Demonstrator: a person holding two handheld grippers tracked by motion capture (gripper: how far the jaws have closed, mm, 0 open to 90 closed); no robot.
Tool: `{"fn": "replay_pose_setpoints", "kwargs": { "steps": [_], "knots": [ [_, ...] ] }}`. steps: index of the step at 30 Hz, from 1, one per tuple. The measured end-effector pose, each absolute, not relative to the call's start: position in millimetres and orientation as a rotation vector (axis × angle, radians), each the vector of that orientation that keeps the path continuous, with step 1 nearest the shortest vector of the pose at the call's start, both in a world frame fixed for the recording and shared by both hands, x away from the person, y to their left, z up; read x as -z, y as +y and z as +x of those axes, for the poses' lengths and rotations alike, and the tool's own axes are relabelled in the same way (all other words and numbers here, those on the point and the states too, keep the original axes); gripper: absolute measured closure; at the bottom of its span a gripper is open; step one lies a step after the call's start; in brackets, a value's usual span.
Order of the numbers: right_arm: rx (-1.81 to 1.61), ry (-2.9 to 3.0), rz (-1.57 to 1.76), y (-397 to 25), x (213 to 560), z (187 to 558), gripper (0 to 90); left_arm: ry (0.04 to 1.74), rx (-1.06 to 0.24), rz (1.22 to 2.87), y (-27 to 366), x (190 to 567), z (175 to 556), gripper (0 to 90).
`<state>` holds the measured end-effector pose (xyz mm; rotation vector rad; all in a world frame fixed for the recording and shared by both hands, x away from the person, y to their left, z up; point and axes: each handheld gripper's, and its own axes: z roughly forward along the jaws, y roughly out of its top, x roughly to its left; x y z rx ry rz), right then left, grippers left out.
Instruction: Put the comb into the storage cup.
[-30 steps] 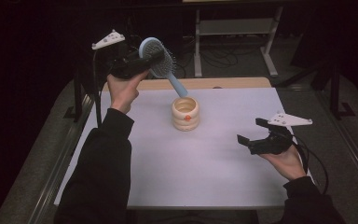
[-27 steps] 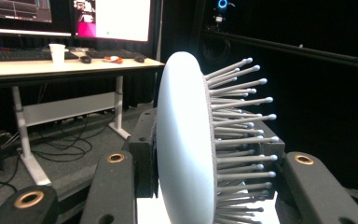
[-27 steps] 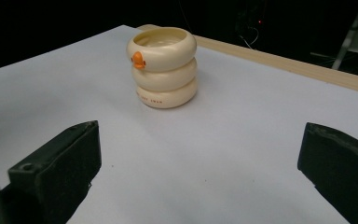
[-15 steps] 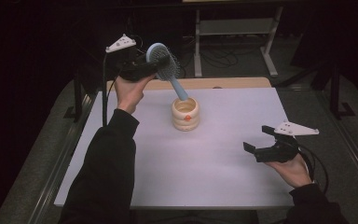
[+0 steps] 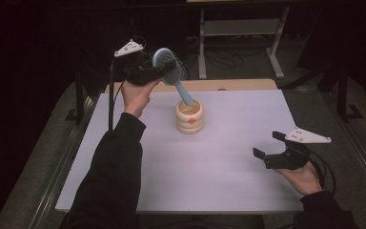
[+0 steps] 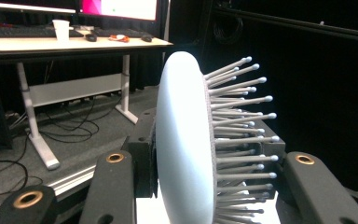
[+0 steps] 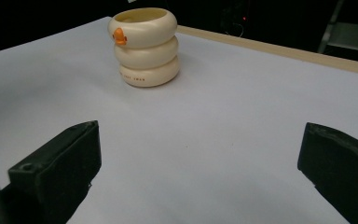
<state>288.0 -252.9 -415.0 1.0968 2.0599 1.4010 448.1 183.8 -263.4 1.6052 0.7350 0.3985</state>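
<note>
My work surface is a white table top [image 5: 219,176] with a bare wooden strip [image 5: 238,85] along its far edge. Grey carpet [image 5: 33,162] flanks it at lower left. At the upper centre stands a white-legged desk [image 5: 238,28], cables [image 5: 219,59] pooled beneath. Beyond, the room sinks into darkness; monitors [image 6: 116,8], a keyboard [image 6: 14,31] and a paper cup [image 6: 61,30] sit at the upper left of the left gripper view.

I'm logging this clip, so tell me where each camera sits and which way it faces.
High view: above the person's side, looking forward and down on the table; both forearms enter below.
Left gripper view: rides the left gripper, looking along its jaws shut on the hairbrush.
Right gripper view: rides the right gripper, open, facing the cup.
Shared: high and right views show the cup.
</note>
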Motion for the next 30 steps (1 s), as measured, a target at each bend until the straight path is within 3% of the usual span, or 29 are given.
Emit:
{"fn": "replay_pose_setpoints", "kwargs": {
  "steps": [30],
  "knots": [
    [-1.404,2.024,1.103,-264,423,279,0.0,0.804,-0.39,1.661,173,313,464,54.2]
  ]
}}
